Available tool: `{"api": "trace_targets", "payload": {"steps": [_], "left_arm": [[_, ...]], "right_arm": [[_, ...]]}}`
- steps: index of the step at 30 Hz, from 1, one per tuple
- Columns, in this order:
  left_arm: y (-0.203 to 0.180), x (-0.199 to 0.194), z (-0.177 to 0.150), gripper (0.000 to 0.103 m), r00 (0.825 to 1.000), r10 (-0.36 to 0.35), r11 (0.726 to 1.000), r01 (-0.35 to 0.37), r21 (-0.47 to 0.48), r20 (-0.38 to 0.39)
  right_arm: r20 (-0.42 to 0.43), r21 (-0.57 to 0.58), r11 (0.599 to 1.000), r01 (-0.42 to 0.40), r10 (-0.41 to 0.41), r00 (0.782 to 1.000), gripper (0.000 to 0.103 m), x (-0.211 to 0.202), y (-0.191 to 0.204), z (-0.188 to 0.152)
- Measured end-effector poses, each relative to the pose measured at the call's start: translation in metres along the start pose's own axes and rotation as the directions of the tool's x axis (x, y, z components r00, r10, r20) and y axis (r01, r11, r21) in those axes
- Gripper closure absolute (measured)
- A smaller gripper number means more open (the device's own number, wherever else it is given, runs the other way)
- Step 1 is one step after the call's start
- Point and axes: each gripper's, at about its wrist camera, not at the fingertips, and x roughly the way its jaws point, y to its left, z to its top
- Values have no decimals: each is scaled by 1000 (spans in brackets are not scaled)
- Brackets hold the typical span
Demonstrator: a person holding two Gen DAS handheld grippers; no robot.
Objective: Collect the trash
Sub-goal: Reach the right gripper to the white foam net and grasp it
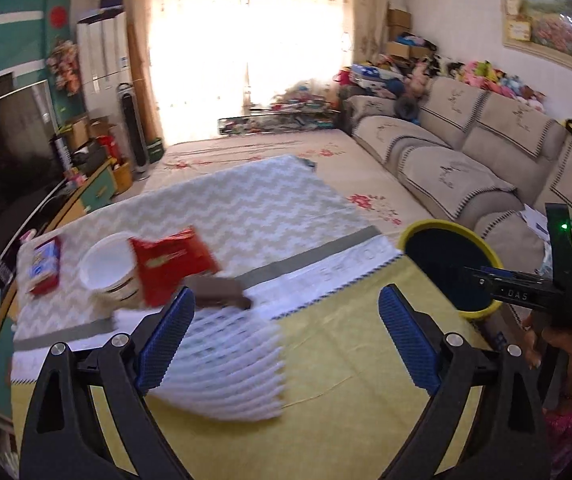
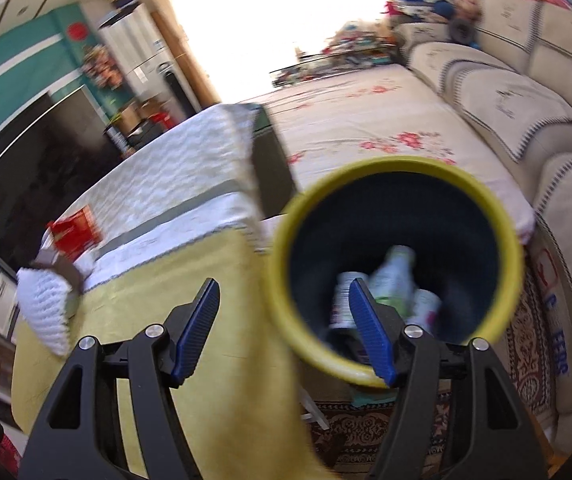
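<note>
Beyond our empty, open right gripper (image 2: pixel 284 330), the bin (image 2: pixel 282 240) holds seemingly three containers; ahead of our empty, open left gripper (image 1: pixel 286 334), wrappers (image 1: pixel 172 266) remain.

empty right gripper (image 2: pixel 284 328) hangs beside bin (image 2: pixel 501 240) holding bottles (image 2: pixel 395 280).

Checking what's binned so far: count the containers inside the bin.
3, all at the bottom of the bin: a green-and-white bottle in the middle, a can left of it, another can right. More may be hidden.
</note>
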Motion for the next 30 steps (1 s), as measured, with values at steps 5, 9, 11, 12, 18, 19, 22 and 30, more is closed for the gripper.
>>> {"api": "trace_targets", "payload": {"steps": [5,9,11,12,18,19,22,30], "left_arm": [[81,-38,-38,10,986,169,979,-168,-112,3],[122,-60,-65,10,972,233,958,-231,-172,-6],[137,-65,-74,10,970,243,952,-240,-190,-11],[141,-66,-78,10,970,243,950,-241,-198,-14],[148,-69,-91,10,976,217,950,-217,-226,-23],[145,-68,-91,10,977,214,950,-214,-226,-23],[140,-69,-92,10,978,205,952,-205,-226,-24],[138,-64,-93,10,980,197,952,-199,-232,-30]], "right_arm": [[-65,-160,979,-124,114,991,39,22,86,-8],[-125,-256,940,-224,197,972,39,30,144,-16],[-151,-287,919,-270,235,960,39,32,167,-21],[-162,-300,909,-289,250,955,38,33,177,-22],[-225,-308,894,-324,263,938,29,52,211,-33],[-235,-303,893,-333,268,934,29,55,214,-35],[-265,-284,892,-353,281,922,29,61,222,-39],[-270,-299,882,-363,287,919,73,58,229,-44]]}}
